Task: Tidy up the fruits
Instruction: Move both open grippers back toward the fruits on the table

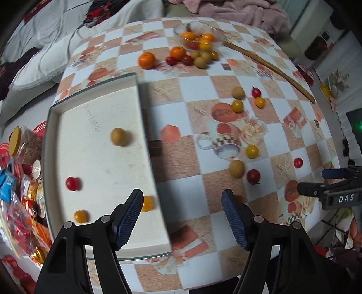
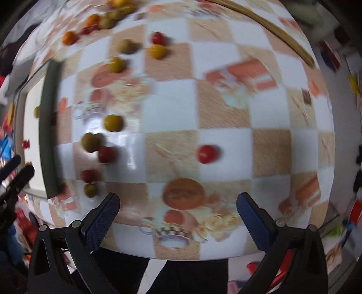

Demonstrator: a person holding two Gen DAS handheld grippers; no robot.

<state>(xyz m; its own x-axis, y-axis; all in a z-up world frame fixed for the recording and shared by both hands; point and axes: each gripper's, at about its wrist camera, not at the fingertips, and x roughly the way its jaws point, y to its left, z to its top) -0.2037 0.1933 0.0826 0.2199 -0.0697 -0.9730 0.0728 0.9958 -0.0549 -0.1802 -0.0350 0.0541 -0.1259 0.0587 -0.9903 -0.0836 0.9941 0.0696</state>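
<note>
You're over a round table (image 1: 199,90) with a peach-and-white checked cover printed with cups and roses. Beyond its far edge lie grey-white bedding (image 1: 45,45) and a pink blanket (image 1: 237,9). Left of the table sits a heap of bright snack packets (image 1: 20,203); its right is pale floor.

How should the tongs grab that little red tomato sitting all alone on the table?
Come straight down over the red tomato and pinch its round middle. It is a small ball with bare tablecloth all around, so the open right tongs fit either side.
</note>
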